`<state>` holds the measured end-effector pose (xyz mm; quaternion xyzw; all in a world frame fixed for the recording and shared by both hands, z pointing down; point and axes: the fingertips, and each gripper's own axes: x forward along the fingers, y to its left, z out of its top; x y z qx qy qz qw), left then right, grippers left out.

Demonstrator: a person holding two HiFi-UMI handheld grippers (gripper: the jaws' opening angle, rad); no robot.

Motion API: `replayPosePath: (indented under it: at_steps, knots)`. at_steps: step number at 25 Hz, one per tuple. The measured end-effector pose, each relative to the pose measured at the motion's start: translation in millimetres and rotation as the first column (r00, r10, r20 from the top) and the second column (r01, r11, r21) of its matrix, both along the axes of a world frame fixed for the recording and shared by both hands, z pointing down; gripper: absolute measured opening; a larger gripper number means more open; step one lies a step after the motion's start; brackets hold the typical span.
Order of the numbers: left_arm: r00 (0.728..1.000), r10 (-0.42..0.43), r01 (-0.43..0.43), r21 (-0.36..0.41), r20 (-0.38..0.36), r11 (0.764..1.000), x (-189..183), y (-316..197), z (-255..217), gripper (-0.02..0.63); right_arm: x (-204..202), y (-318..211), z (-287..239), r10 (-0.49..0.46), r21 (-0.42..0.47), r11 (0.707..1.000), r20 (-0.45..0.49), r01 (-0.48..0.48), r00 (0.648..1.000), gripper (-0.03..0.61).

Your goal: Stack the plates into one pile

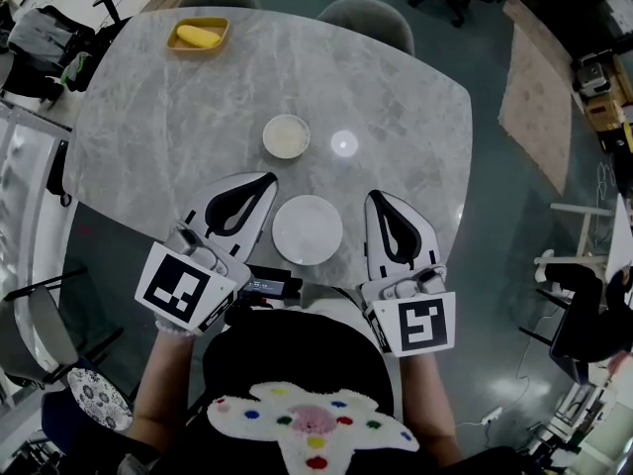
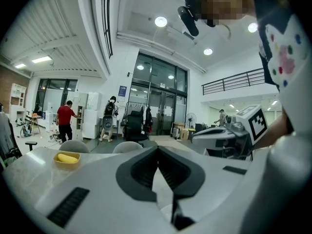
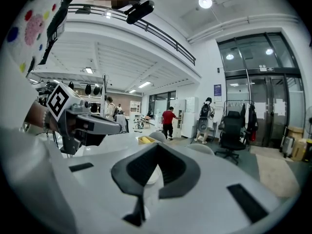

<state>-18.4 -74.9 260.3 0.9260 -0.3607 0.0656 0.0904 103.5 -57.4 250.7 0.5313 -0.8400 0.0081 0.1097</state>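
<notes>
Pre-grasp: left gripper [image 1: 259, 188] and right gripper [image 1: 381, 208] both closed, empty, flanking centre white plate [image 1: 308, 230]; next, open and grab its rim.

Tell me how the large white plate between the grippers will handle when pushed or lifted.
The large white plate looks rigid and smooth, probably ceramic: likely stiff and breakable. It lies flat on the polished stone table, so a push should probably slide it, not tip it. Its low rim may leave little to pinch.

Jaws closed, empty, on left hand-held gripper [image 1: 265, 182]; right hand-held gripper [image 1: 376, 201] likewise.
</notes>
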Motion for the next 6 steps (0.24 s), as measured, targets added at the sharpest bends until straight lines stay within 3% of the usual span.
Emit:
replayPosePath:
  at_steps: [6]
  knots:
    - [1.000, -0.004, 0.004, 0.012, -0.008, 1.000, -2.6, -2.0, -5.8, 0.011, -5.3, 1.6, -1.7, 0.000, -0.011, 1.000, 0.009, 0.000, 1.000, 0.005]
